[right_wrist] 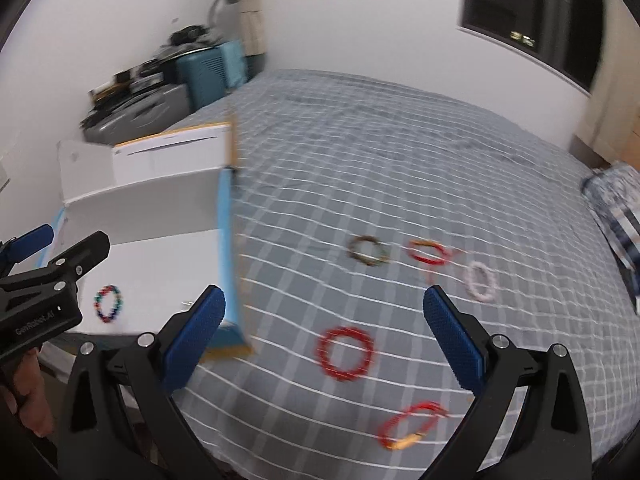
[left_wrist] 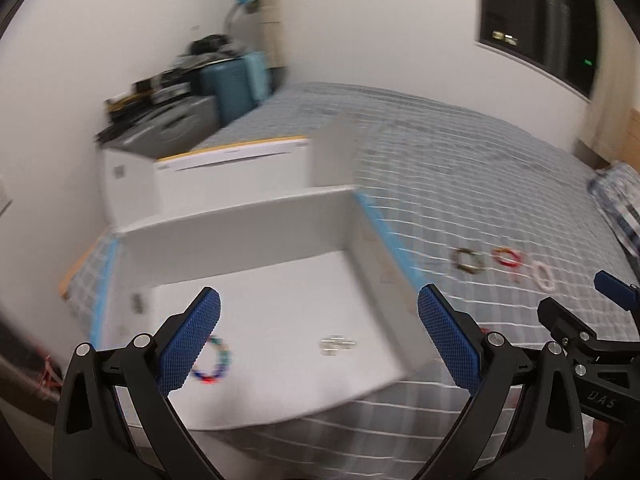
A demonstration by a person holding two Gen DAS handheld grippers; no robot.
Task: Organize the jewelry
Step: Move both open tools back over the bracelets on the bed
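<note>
1. White box [left_wrist: 248,232] sits at the bed's [right_wrist: 400,152] left edge; inside lie a multicoloured bead bracelet [right_wrist: 107,303] and a small silvery piece [left_wrist: 337,345]
2. Left gripper [left_wrist: 318,340] above the box, jaws spread wide, holding nothing
3. Right gripper [right_wrist: 324,344] likewise wide and empty, over a red bracelet [right_wrist: 346,354]
4. Towards the bed's right edge: brown [right_wrist: 368,251], red [right_wrist: 428,254] and pale pink bracelets [right_wrist: 481,281]

A multicoloured bead bracelet [left_wrist: 212,360] and a small silver piece [left_wrist: 336,346] lie flat inside the open white box [left_wrist: 248,216]. Five more bracelets lie on the bed: brown [right_wrist: 369,251], red-orange [right_wrist: 430,253], pale pink [right_wrist: 481,281], red [right_wrist: 346,353], red with gold [right_wrist: 412,426].
</note>
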